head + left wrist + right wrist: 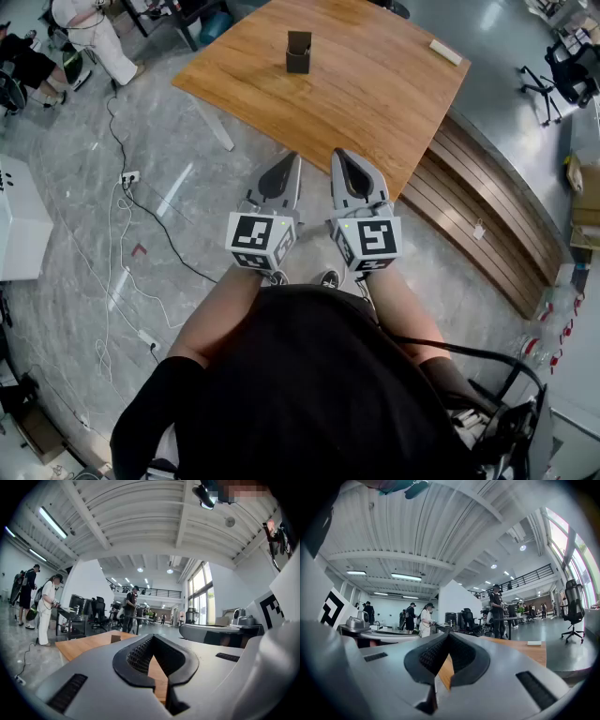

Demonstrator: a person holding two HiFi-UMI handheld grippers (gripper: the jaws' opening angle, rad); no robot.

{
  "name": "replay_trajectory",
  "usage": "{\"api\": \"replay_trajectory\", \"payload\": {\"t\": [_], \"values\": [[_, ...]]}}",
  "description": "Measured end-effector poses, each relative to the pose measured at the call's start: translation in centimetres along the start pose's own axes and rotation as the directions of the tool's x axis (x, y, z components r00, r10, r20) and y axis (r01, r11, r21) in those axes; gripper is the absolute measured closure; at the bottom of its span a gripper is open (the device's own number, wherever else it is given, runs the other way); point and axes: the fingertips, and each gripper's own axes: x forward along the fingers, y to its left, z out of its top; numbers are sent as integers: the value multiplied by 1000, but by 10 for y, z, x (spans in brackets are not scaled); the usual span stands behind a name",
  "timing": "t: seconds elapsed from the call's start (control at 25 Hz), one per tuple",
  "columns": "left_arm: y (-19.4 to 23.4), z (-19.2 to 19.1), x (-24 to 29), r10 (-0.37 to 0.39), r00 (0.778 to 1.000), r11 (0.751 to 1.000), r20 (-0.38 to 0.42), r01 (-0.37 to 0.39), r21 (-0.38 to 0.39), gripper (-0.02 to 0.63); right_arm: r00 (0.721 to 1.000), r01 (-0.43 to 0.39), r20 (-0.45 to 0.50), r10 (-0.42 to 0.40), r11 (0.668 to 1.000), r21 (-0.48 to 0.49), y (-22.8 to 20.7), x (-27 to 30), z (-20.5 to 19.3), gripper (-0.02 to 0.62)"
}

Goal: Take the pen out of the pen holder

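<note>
A small dark pen holder stands upright toward the far side of the wooden table; I cannot make out a pen in it from here. In the left gripper view the pen holder is a tiny block far off on the tabletop. My left gripper and right gripper are side by side at the table's near edge, well short of the holder. Both are shut with nothing between the jaws. The left gripper and right gripper point level across the table.
A white flat block lies at the table's far right corner, and the same white block shows in the right gripper view. Cables and a power strip trail on the floor at left. Wooden steps run along the right. People stand beyond the table.
</note>
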Motion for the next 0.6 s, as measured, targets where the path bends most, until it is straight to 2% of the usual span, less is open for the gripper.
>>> {"api": "replay_trajectory", "payload": {"t": [0.6], "values": [[-9,-6,23,33,999,999,-1,-33,-8,605,1000,-25,-2,25,1000,11,-24,6,-8,581]]}}
